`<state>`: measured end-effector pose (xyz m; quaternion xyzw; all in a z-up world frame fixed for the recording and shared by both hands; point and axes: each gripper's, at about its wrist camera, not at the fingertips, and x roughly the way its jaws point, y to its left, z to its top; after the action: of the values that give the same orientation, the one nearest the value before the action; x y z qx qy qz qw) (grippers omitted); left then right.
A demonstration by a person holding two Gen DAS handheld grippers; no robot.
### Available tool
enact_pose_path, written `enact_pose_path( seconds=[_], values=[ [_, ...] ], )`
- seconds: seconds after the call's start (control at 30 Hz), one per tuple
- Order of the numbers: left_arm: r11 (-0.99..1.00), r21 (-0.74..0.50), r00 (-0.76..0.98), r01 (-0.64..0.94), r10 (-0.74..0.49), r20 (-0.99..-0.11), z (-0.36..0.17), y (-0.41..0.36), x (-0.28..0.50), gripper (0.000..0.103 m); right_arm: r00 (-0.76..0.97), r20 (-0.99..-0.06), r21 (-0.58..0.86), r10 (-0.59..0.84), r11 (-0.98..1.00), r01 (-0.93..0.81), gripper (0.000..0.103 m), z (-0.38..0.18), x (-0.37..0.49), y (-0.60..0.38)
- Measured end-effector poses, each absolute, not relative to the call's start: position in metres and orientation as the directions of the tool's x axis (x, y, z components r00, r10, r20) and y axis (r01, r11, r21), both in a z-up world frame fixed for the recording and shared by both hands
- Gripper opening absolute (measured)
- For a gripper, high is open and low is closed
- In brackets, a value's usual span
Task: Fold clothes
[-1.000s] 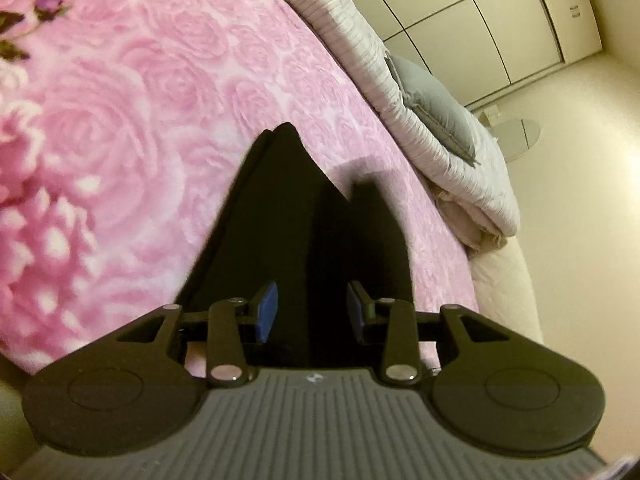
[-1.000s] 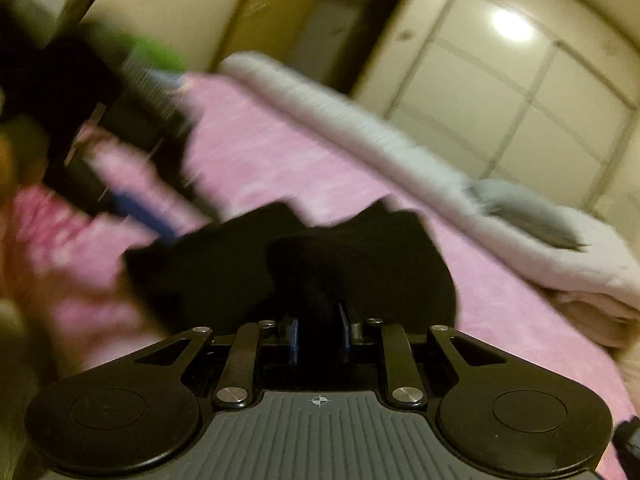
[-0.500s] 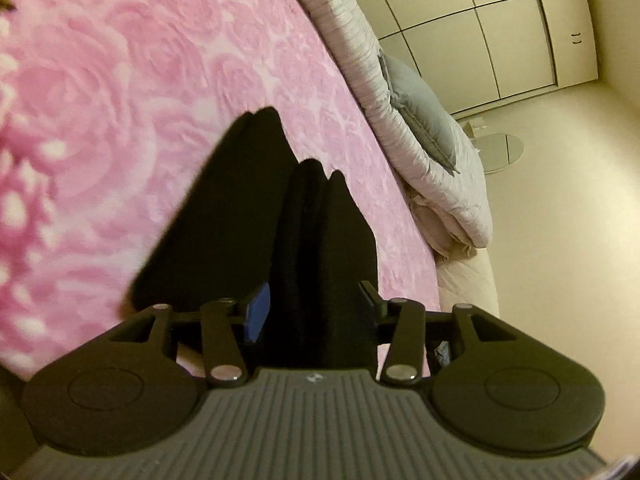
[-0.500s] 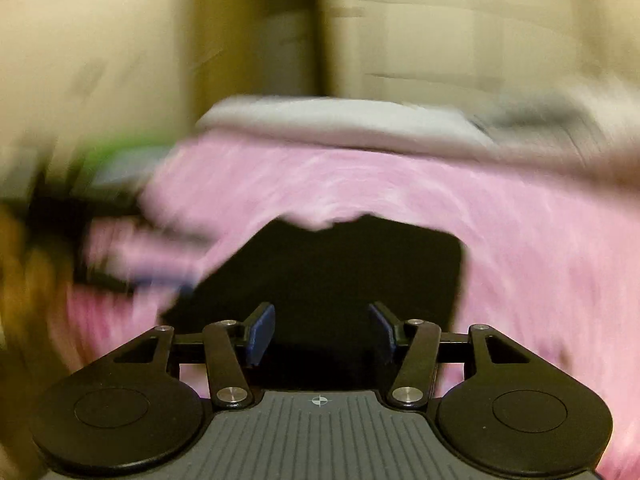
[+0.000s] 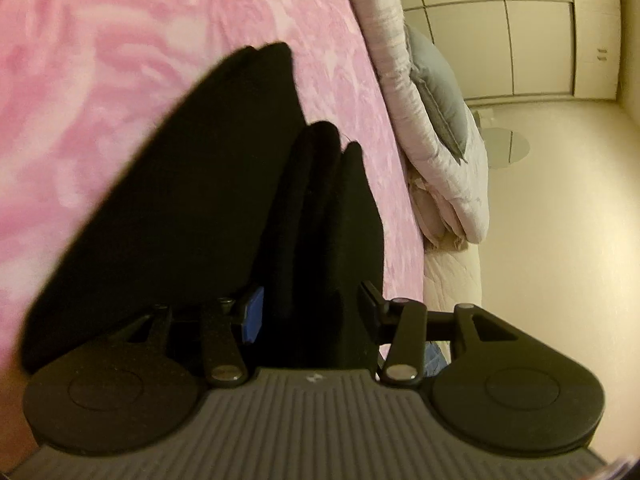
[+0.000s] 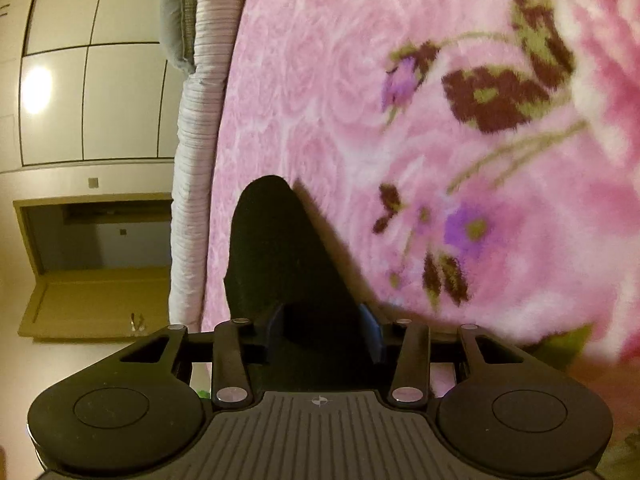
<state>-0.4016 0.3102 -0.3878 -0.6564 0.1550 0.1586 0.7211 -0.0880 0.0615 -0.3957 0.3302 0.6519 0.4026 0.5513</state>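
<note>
Both grippers stand wide apart around a black garment point(image 5: 200, 200) on the pink blanket point(image 5: 120, 60): left gripper point(image 5: 310, 312) lower centre, right gripper point(image 6: 323, 332) likewise, neither clamping it.

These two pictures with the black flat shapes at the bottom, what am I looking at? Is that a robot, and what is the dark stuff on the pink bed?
There is no robot arm here. A person holds a two-finger gripper in each hand, and each gripper carries a wide-angle camera looking along its fingers. The ribbed grey and black shapes at the bottom are the tool itself.

One picture comes from the left gripper, the other from the right gripper. Both look at a pink rose-patterned blanket on a bed, with a pale quilt and a grey pillow along its edge.

The dark stuff is a black garment being folded. Bunched folds of it stand between the left gripper's fingers, which are spread around it. The right gripper's fingers also have black cloth between them.
</note>
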Motion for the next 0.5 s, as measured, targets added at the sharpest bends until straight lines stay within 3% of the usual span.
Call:
enact_pose_path(
  seconds=[0.1,0.17,0.5],
  values=[
    [0.149,-0.893,0.904,-0.425,0.018,-0.427,-0.385,0.310,-0.394,0.040,-0.187,-0.448,0.891,0.874,0.453,-0.015,0.045,-0.399,-0.087,0.065],
    [0.210,-0.882,0.904,-0.421,0.013,-0.428,-0.381,0.309,-0.391,0.018,-0.192,-0.452,0.891,0.871,0.453,-0.041,0.045,-0.399,-0.090,0.068],
    [0.382,-0.824,0.907,-0.419,0.132,-0.400,-0.336,0.315,-0.438,0.016,-0.255,-0.543,0.802,0.800,0.405,-0.439,0.045,-0.348,-0.125,0.115]
  ],
)
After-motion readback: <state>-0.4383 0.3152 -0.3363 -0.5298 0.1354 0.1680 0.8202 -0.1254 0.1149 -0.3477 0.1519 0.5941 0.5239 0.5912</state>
